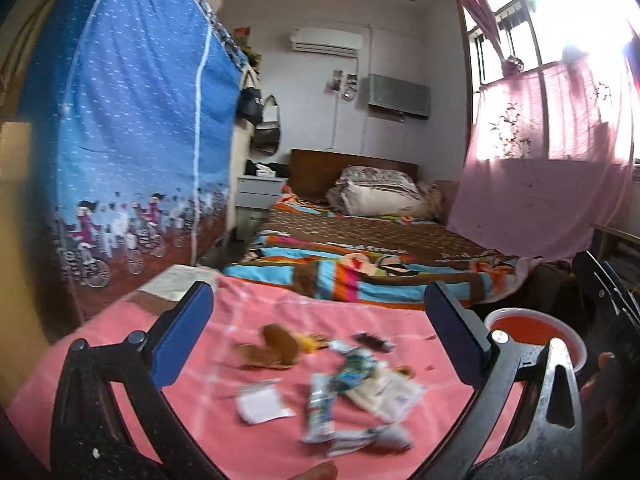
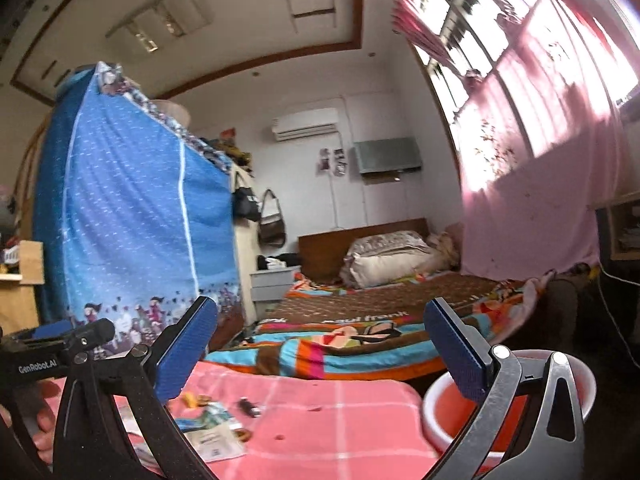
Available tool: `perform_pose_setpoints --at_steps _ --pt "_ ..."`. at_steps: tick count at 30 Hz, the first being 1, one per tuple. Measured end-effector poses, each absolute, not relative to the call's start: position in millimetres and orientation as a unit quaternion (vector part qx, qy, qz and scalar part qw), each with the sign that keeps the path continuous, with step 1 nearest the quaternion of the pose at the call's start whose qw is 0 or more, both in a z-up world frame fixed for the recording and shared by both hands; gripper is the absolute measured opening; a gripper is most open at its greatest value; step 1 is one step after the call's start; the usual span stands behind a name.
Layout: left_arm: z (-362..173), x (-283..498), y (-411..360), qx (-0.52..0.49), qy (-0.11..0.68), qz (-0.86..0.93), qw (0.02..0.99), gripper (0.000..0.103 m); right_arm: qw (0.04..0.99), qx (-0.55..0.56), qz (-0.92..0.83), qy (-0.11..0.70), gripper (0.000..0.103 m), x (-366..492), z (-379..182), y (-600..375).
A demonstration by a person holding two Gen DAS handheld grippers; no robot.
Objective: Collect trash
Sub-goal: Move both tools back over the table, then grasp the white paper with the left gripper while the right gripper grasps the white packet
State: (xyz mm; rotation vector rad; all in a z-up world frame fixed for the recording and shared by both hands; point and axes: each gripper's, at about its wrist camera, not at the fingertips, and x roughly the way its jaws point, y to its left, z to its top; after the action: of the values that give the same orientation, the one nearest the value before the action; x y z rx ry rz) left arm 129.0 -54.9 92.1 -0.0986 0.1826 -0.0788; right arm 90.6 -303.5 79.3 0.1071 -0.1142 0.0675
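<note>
Several pieces of trash lie on a pink checked tablecloth (image 1: 120, 344): a brown crumpled wrapper (image 1: 276, 346), a white paper scrap (image 1: 262, 402), a silver-green wrapper (image 1: 320, 408), a cream packet (image 1: 386, 394) and a small dark piece (image 1: 372, 342). My left gripper (image 1: 320, 328) is open and empty, above the trash. A red bucket (image 1: 532, 334) stands past the table's right edge. In the right wrist view my right gripper (image 2: 320, 340) is open and empty, above the tablecloth (image 2: 320, 420), with the cream packet (image 2: 214, 442) at lower left and the bucket (image 2: 456, 416) at lower right.
A bed with a striped colourful blanket (image 1: 360, 272) lies just beyond the table. A blue fabric wardrobe (image 1: 132, 128) stands at the left. A pink curtain (image 1: 540, 192) hangs at the window on the right. A dark chair (image 1: 608, 292) stands beside the bucket.
</note>
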Motion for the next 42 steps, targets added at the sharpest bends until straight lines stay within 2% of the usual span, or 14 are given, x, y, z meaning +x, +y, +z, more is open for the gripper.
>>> perform_pose_setpoints --at_steps 9,17,25,28,29,30,31,33,37,42 --pt "69 115 -11 -0.036 0.1 -0.007 0.994 0.103 0.996 0.004 0.076 -0.036 0.103 90 58 -260" --pt "56 120 -2 -0.036 0.122 -0.012 0.992 0.103 0.996 -0.034 0.085 0.003 0.103 109 38 -234" --pt "45 150 -9 -0.025 0.203 -0.027 0.978 0.103 0.993 -0.052 0.074 0.07 0.103 141 28 -228" --pt "38 163 -12 -0.025 0.24 -0.038 0.97 0.103 0.989 -0.043 0.078 0.116 0.091 157 24 -232" --pt "36 166 -13 -0.024 0.25 -0.042 0.967 0.103 0.987 -0.038 0.084 0.131 0.082 162 22 -234" --pt "34 170 -14 -0.022 0.26 -0.045 0.964 0.103 0.985 -0.031 0.091 0.143 0.081 166 21 -235" --pt "31 174 -16 -0.02 0.274 -0.051 0.96 0.1 0.982 -0.023 0.098 0.16 0.08 171 19 -237" --pt "26 180 -19 -0.017 0.292 -0.058 0.954 0.095 0.977 -0.022 0.111 0.181 0.07 177 15 -234" --pt "15 197 -22 -0.02 0.344 -0.07 0.936 0.083 0.966 -0.039 0.138 0.215 0.069 184 8 -222" --pt "1 213 -19 -0.044 0.391 -0.074 0.917 0.076 0.951 -0.057 0.17 0.254 0.069 193 -1 -207"
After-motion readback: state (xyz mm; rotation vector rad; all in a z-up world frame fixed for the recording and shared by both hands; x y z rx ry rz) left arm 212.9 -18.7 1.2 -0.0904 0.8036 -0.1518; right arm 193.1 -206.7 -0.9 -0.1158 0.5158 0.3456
